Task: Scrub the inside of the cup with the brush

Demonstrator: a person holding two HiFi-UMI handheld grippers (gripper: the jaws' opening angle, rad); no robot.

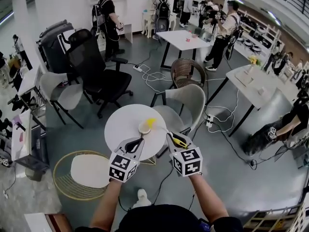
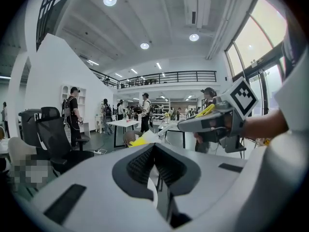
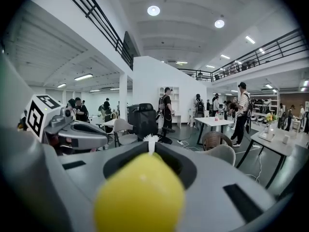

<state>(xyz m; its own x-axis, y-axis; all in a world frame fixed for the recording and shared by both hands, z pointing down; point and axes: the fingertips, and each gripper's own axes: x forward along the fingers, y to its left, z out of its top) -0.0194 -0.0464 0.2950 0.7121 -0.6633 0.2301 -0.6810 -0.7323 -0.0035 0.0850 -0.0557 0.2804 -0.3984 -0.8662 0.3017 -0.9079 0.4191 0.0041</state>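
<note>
Arms: both forearms (image 1: 107, 203) reached forward, side by side above the round white desk (image 1: 119, 125).
Left claw (image 1: 140, 139) (image 2: 154, 162): clamped shut on the rim of the cup (image 1: 144, 126).
Right claw (image 1: 170, 136) (image 3: 152, 151): gripped yellow-handled brush (image 3: 140, 197) (image 1: 179, 141), tip beside cup.

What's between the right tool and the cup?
Only the brush: clamped in the right tool, shaft running toward the cup. Head view shows it.

Left gripper (image 2: 154, 166) jaws closed together, with the thin white wall of the cup (image 2: 151, 193) pinched in the gap. A yellow-white bit sits just past the tips; can't tell what it is. Right gripper (image 2: 186, 125) at right points left, with the yellow brush (image 2: 208, 110) handle along its top. Behind: black office chair (image 2: 54, 135), white table (image 2: 123, 123), people standing.
</note>
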